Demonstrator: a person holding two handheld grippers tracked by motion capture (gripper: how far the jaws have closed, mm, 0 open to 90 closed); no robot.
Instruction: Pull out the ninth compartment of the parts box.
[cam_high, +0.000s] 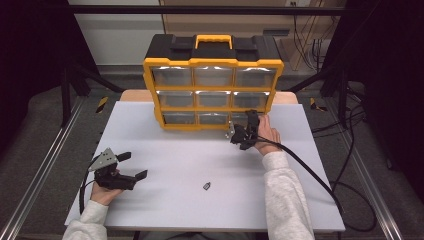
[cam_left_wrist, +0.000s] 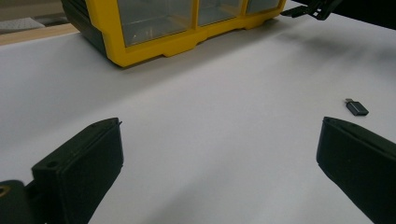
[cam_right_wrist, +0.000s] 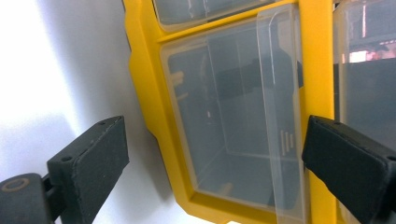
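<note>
A yellow and black drawer cabinet (cam_high: 213, 90) with clear drawers stands at the back of the white table (cam_high: 190, 160). My right gripper (cam_high: 244, 125) is turned on its side at the cabinet's bottom right drawer (cam_right_wrist: 233, 116). It is open (cam_right_wrist: 215, 123), its jaws standing wide on either side of the drawer's clear front without touching it. My left gripper (cam_high: 134, 165) rests open at the table's front left, with bare table between its jaws (cam_left_wrist: 219, 126). A small dark adapter (cam_high: 206, 186) lies on the table between the two hands, to the right of the left gripper (cam_left_wrist: 357, 108).
A thick black cable (cam_high: 310, 172) trails from the right gripper off the table's right side. Metal frame rails (cam_high: 45, 155) run along both sides of the table. More cables lie on the floor at the right (cam_high: 350, 130).
</note>
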